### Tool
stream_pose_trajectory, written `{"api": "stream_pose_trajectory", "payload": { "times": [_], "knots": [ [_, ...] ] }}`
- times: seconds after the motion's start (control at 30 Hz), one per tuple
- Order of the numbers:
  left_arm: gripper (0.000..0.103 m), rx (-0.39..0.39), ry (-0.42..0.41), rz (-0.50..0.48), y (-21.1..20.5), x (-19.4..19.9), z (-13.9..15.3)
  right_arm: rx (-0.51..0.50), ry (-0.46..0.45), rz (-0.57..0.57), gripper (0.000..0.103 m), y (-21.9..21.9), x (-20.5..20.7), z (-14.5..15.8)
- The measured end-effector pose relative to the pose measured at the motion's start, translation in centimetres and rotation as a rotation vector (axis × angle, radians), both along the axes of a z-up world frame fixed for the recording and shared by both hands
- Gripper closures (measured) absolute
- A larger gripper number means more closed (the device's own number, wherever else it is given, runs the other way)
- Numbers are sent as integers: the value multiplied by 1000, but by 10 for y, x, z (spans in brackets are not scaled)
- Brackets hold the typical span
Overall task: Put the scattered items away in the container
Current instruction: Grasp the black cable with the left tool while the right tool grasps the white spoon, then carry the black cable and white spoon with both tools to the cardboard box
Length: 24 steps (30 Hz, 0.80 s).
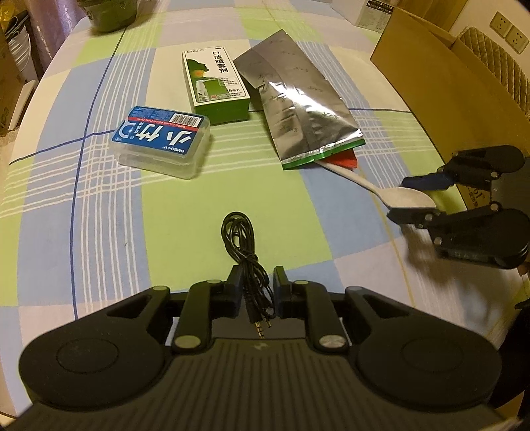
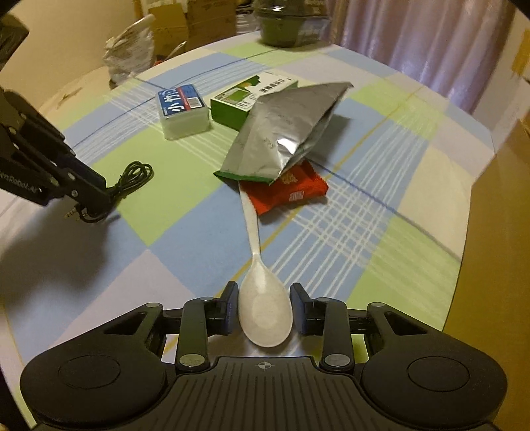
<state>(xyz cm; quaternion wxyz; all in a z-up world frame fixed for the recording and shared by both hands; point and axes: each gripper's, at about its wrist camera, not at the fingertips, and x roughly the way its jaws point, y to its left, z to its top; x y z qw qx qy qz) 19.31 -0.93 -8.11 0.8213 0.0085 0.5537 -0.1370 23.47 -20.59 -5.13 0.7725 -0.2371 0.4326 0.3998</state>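
Observation:
My left gripper (image 1: 255, 281) is shut on a coiled black audio cable (image 1: 246, 255), whose plugs hang toward the camera; it also shows in the right wrist view (image 2: 132, 179). My right gripper (image 2: 264, 298) is closed around the bowl of a white spoon (image 2: 261, 298); the spoon's handle runs under a silver foil pouch (image 2: 281, 132). In the left wrist view the right gripper (image 1: 414, 195) holds the spoon (image 1: 381, 189) at the right. A red packet (image 2: 288, 192) lies under the pouch. A brown cardboard box (image 1: 440, 86) stands at the right.
A clear plastic floss box with a blue label (image 1: 162, 142) and a green and white spray carton (image 1: 215, 86) lie on the checked tablecloth (image 1: 198, 205). A dark green bowl (image 1: 109, 13) stands at the far edge. The cardboard box wall (image 2: 497, 232) rises close on my right.

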Motion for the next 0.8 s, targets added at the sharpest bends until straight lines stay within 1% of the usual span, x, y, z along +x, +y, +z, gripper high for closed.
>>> {"api": "stream_pose_trajectory", "payload": {
  "times": [0.07, 0.2, 0.27, 0.43, 0.5, 0.7, 0.8],
  "knots": [
    [83, -3, 4, 3, 0, 0, -1, 12, 17, -31, 67, -5, -8, 2],
    [77, -17, 12, 15, -1, -1, -2, 30, 55, -83, 67, -16, -26, 5],
    [77, -23, 15, 17, -2, -2, -3, 22, 62, -85, 66, -17, -35, 4],
    [74, -15, 15, 17, -4, -2, -4, -8, 9, -24, 66, -11, -49, 3],
    [74, -16, 14, 19, -3, -2, -4, -12, -5, -17, 66, -10, -49, 3],
    [74, -28, 15, 56, 1, 3, -7, -4, -10, -21, 66, -12, -47, 2],
    [74, -20, 10, 58, 0, 6, -8, -6, -18, -8, 66, -11, -46, 1]
  ]
}}
